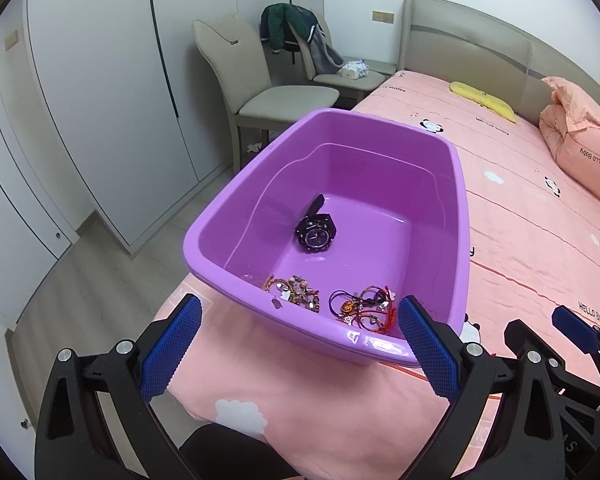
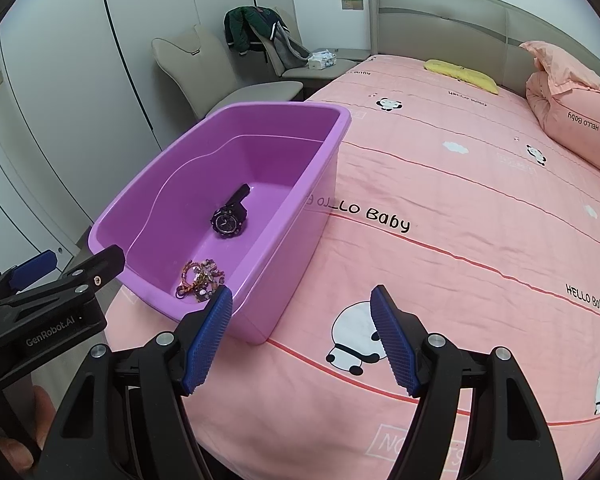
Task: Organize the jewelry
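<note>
From the left wrist camera, the left gripper [image 1: 300, 344] hangs just short of the near rim of a purple plastic tub [image 1: 458, 200]; its blue-padded fingers [image 1: 172, 352] stand wide apart with nothing between them, the right-hand one overlapping the tub's near corner at about five o'clock. The tub sits on a pink bedspread [image 1: 520, 220] printed with pandas and clouds. Inside it, a black wristwatch [image 1: 315, 229] lies near the centre of the floor, face up, its strap running toward twelve o'clock; a beaded bracelet cluster [image 1: 294, 289] rests against the near wall at about seven o'clock of the watch, and a tangle of red and purple cord bracelets [image 1: 364, 306] lies just beside it at five o'clock (the two heaps look apart, not touching). At the frame's four o'clock edge the right gripper [image 1: 572, 328] shows only in part. Beyond the tub stands a beige chair [image 1: 260, 88].

From the right wrist camera, the right gripper [image 2: 302, 336] hovers over the bedspread [image 2: 460, 184], just to the right of the tub [image 2: 292, 248]; its fingers [image 2: 392, 340] are spread and empty, with a printed panda between them. The watch [image 2: 229, 220] and the beaded bracelets [image 2: 200, 276] show inside the tub; the cord bracelets are hidden behind the left finger. The left gripper [image 2: 52, 280] enters at nine o'clock, beside the tub's near-left corner.
</note>
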The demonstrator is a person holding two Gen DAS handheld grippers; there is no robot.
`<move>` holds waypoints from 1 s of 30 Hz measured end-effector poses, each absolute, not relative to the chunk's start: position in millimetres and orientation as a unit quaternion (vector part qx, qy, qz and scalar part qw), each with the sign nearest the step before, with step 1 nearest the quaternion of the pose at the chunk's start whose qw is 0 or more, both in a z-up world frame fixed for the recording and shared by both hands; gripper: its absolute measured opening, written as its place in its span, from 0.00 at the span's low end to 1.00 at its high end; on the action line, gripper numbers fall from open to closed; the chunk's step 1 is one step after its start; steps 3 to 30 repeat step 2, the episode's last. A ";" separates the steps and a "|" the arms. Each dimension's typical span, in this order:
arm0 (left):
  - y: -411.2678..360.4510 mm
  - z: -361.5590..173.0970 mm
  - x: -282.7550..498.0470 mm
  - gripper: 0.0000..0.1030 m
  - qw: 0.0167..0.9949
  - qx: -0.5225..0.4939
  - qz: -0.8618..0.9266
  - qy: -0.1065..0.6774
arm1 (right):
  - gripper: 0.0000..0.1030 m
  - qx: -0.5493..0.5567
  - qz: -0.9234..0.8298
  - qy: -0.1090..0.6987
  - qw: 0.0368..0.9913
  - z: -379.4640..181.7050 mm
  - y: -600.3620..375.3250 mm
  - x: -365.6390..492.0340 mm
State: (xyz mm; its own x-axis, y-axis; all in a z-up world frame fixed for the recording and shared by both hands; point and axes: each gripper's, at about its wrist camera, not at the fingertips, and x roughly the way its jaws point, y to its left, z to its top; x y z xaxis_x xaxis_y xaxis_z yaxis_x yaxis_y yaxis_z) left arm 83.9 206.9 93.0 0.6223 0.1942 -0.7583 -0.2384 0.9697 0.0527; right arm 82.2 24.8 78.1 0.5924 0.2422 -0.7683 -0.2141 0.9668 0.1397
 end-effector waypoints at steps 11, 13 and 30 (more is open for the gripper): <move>206.6 94.0 83.0 0.94 0.901 -0.023 0.121 0.415 | 0.66 0.015 0.128 0.433 0.892 78.3 24.9 82.3; 206.6 94.0 83.0 0.94 0.901 -0.023 0.121 0.415 | 0.66 0.015 0.128 0.433 0.892 78.3 24.9 82.3; 206.6 94.0 83.0 0.94 0.901 -0.023 0.121 0.415 | 0.66 0.015 0.128 0.433 0.892 78.3 24.9 82.3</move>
